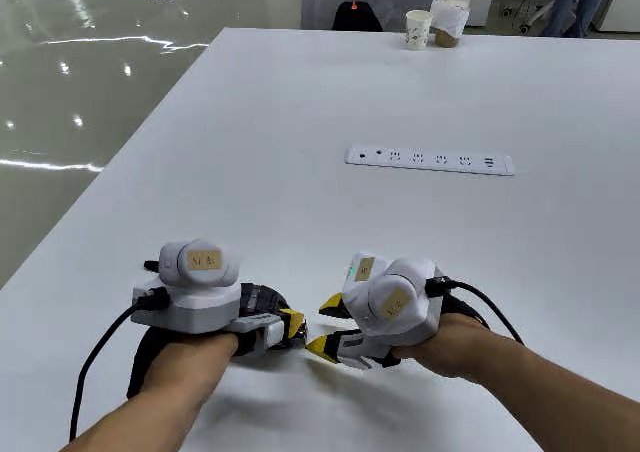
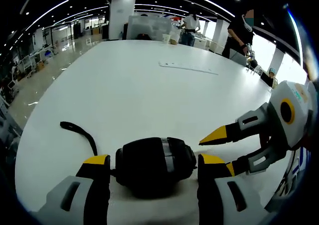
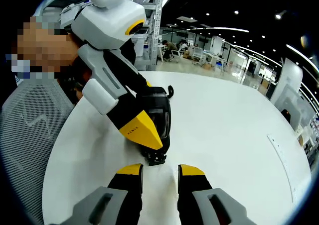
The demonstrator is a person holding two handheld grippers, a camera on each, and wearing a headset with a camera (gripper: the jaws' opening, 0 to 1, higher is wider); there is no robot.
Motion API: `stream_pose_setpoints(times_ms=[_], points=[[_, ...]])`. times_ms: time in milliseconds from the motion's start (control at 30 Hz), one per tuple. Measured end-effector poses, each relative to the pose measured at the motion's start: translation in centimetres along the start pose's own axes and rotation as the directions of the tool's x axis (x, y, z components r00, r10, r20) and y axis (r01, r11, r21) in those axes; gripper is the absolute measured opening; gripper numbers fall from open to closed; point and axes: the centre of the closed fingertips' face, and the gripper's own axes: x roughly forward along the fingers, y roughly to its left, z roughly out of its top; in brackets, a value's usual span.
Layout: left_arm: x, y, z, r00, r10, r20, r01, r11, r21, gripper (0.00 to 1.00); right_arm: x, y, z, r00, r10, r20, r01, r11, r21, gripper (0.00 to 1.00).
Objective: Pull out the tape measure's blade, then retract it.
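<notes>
The left gripper [image 2: 154, 161] had its claw closed around the black tape measure [image 3: 162, 115], pinning the case low on the white table [image 1: 300, 172] near the person's edge. A short black strap [image 2: 79, 131] trailed off the case onto the tabletop. Just to the right, the right gripper [image 3: 161, 170] pointed at the case with its claw narrowly parted and empty. Its tips sat just short of what looked like the blade's end tab [image 3: 156, 158].

I judged the step to be catching that tab. The right claw would need to nose in level, close squarely on the small tab, and then draw straight away while the left kept the case from sliding or twisting. A crooked pinch could slip off, and a blade let go too fast would whip back.

Further across the table lay a white power strip [image 1: 430, 159], well apart. At the far edge stood a paper cup [image 1: 418, 29] and a clear plastic cup [image 1: 452, 12]. Nothing lay in the path of the pull.
</notes>
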Motion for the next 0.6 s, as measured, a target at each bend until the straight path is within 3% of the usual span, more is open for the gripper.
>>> stream_pose_setpoints(times_ms=[600], points=[[-1.8, 0.5, 0.0, 0.9979, -0.054, 0.037, 0.052, 0.997, 0.058, 0.75, -3.6, 0.1, -1.4, 0.997, -0.075, 0.021, 0.073, 0.995, 0.069, 0.36]])
